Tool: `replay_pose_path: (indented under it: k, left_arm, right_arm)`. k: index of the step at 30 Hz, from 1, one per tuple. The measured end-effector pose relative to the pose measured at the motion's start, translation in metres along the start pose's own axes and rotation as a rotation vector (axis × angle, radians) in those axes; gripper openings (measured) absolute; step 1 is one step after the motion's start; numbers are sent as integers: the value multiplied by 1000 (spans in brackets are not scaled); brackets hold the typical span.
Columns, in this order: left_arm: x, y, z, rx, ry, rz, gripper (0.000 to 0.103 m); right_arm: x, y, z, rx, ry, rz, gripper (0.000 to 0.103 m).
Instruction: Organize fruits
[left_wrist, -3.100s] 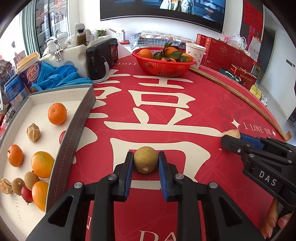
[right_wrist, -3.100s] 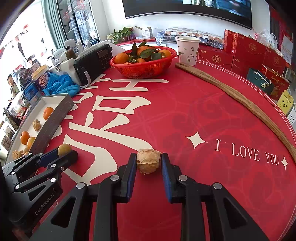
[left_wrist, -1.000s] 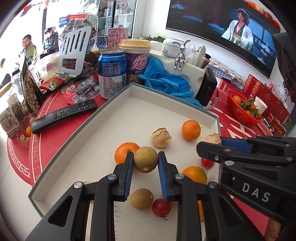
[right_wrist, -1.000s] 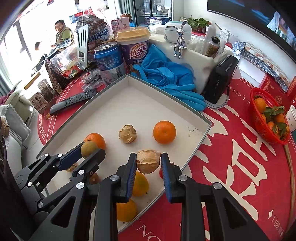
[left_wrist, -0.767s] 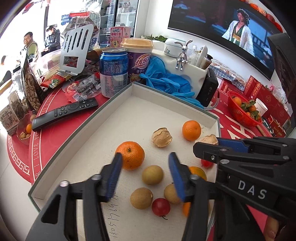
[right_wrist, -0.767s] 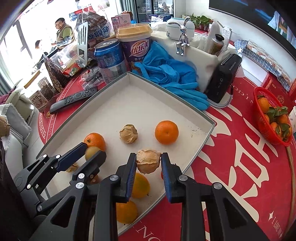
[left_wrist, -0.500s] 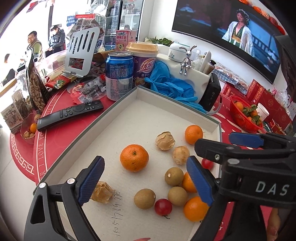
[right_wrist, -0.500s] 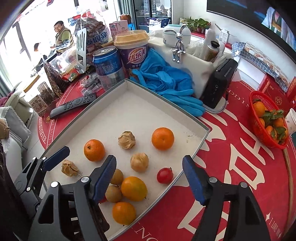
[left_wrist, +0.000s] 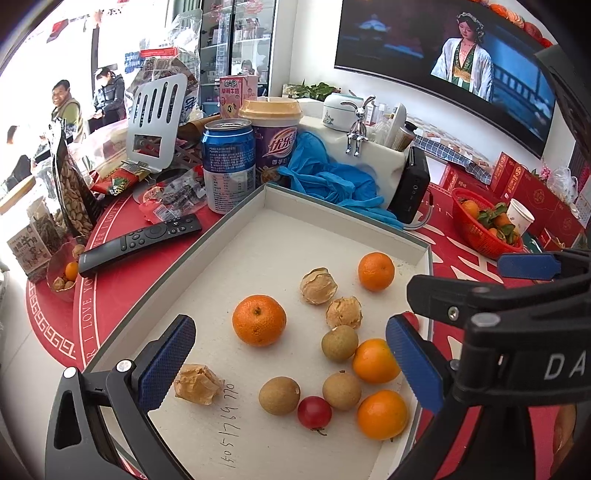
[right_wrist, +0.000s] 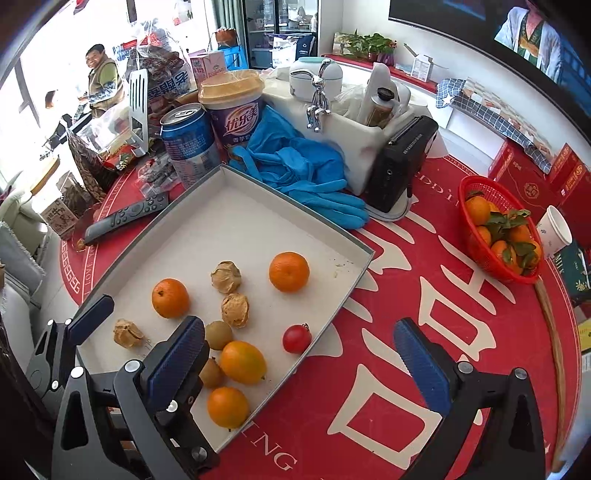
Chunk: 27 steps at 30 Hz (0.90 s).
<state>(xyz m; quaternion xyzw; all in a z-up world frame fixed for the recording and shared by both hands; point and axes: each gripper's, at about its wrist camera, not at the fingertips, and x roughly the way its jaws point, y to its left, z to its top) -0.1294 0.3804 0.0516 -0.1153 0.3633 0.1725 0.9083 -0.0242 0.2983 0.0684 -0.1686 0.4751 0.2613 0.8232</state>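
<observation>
Around the tray (right_wrist: 207, 184) we see a can (right_wrist: 190, 147) and gloves (right_wrist: 295, 166); our tools (left_wrist: 288, 365) (right_wrist: 299, 354) are opening, empty, over small fruits (left_wrist: 258, 319).

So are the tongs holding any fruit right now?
No. The left tongs and right tongs both stand wide open with nothing gripped; the fruit lies loose in the tray.
</observation>
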Motion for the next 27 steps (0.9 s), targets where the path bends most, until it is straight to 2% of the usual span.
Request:
replay_pose_path:
  k: [8, 27]
  left_arm:
    - [2, -4, -1, 21, 2, 11, 103]
    - [2, -6, -3, 39, -12, 29, 103]
  right_arm:
    - [2, 5, -3, -37, 8, -32, 103]
    - [5, 6, -3, -45, 11, -40, 103]
